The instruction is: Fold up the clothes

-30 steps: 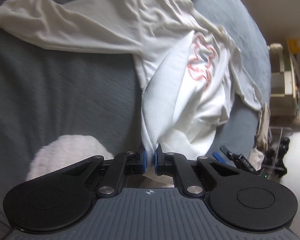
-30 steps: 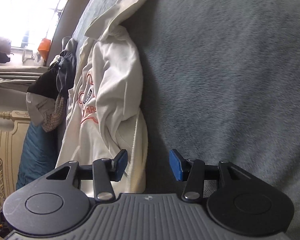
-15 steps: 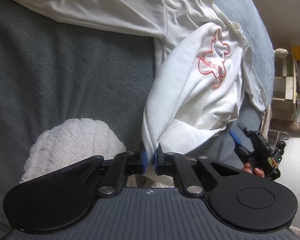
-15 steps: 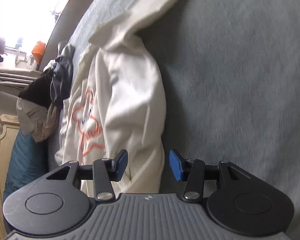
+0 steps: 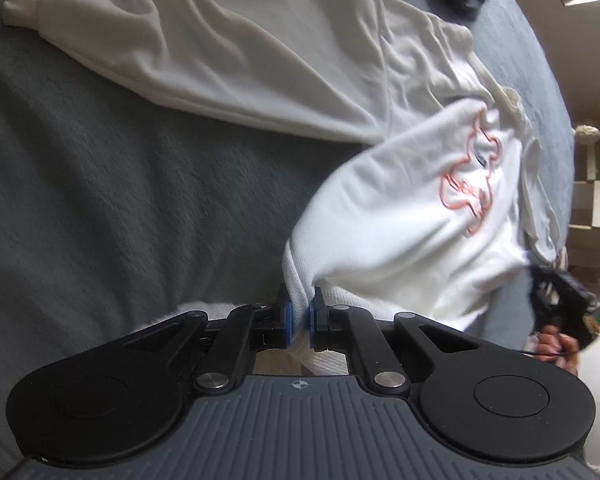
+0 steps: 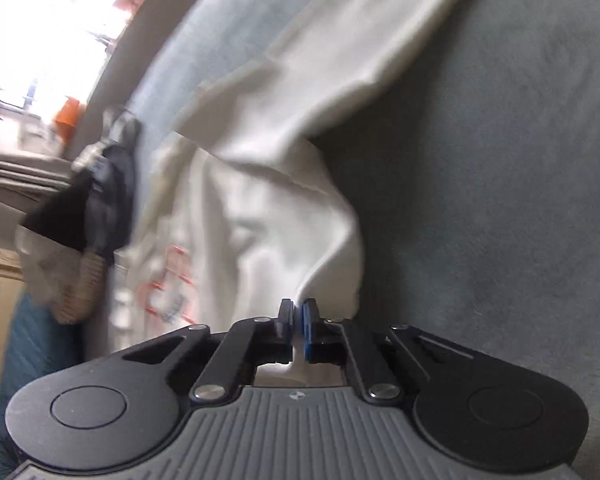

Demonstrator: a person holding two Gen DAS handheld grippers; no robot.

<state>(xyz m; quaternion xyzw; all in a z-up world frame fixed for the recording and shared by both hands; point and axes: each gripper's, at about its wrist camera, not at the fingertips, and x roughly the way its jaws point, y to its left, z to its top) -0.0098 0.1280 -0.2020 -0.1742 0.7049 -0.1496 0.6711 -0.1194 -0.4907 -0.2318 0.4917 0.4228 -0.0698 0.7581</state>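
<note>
Sweatshirt [image 5: 400,216] lies on the bedspread [image 5: 120,184] — sleeve [image 5: 204,52] stretched left.

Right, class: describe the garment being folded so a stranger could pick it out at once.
Start at the grey blanket covering the bed. Spread across it lies a white long-sleeved sweatshirt, its hem pinched in the shut jaws of both grippers. Its orange outline print sets it apart from the dark clothes heaped at the bed's edge.

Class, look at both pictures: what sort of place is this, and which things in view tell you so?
Most likely a bedroom. A white sweatshirt lies on a grey blanket that looks like bedding, more clothes are heaped at its edge, and daylight enters by a window.
</note>
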